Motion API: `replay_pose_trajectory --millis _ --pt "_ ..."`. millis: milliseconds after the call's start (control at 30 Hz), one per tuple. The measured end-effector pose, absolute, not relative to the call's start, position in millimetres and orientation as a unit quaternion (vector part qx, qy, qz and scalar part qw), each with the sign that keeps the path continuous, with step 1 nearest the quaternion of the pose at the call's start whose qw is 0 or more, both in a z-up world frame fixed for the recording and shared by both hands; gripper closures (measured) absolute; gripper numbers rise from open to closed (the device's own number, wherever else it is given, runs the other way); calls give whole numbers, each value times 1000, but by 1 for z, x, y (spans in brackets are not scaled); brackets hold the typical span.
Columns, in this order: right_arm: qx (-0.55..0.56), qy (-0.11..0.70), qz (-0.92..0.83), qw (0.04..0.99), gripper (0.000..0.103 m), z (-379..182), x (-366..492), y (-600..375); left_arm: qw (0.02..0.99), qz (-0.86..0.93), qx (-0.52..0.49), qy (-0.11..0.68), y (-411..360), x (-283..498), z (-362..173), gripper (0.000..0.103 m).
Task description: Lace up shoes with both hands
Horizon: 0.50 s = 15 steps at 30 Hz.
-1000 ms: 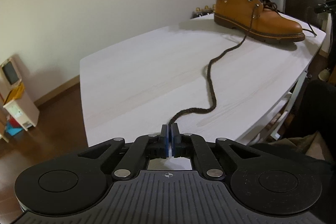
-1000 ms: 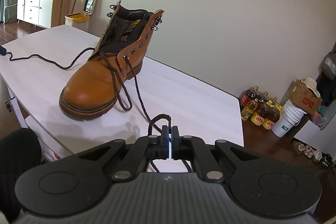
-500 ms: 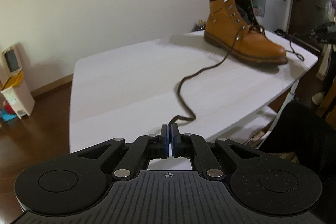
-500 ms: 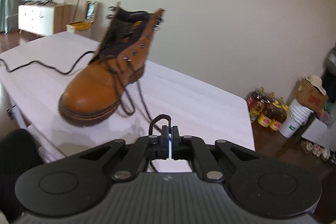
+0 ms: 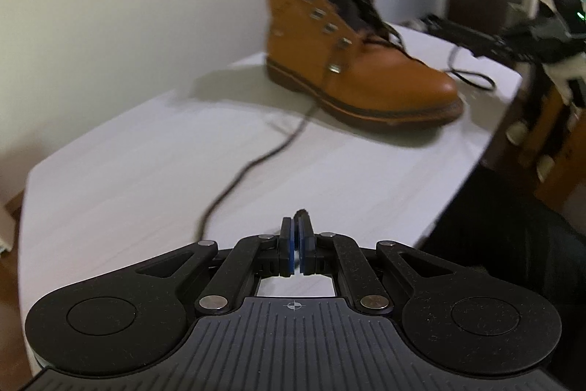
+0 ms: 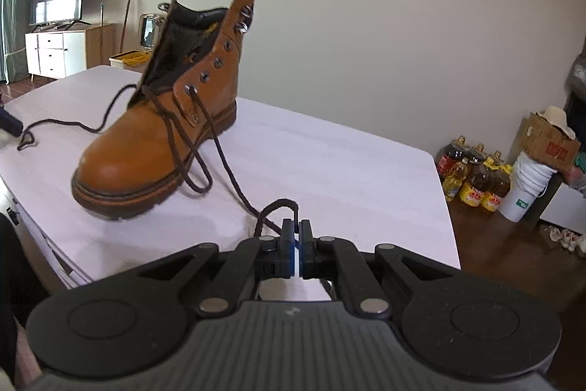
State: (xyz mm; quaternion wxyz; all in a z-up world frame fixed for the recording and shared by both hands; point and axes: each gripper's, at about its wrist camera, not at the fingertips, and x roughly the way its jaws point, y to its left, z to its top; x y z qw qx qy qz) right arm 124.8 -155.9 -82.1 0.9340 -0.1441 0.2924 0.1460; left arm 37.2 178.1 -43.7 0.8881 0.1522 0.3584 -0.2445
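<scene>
The tan boot (image 6: pixel 161 120) is standing upright on the white desk (image 6: pixel 329 171), toe toward the desk's near edge. In the right wrist view it is lying at about ten o'clock from the right tool (image 6: pixel 296 233), which is pinching a loop of the dark lace (image 6: pixel 234 185) running out from the lowest eyelet. In the left wrist view the boot (image 5: pixel 351 68) is sitting at one o'clock from the left tool (image 5: pixel 296 233), clamped on the other lace end (image 5: pixel 252 163). Judging by lace length, the right tool is nearer.
</scene>
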Motion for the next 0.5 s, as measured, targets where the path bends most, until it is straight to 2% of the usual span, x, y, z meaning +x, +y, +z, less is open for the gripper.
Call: replay_pose_trajectory --millis 267,500 --pt "-147 304 131 932 100 -87 120 -155 897 -234 157 340 189 26 -37 101" --pt "-142 297 133 935 101 -53 106 -155 904 -232 147 328 197 24 -2 101"
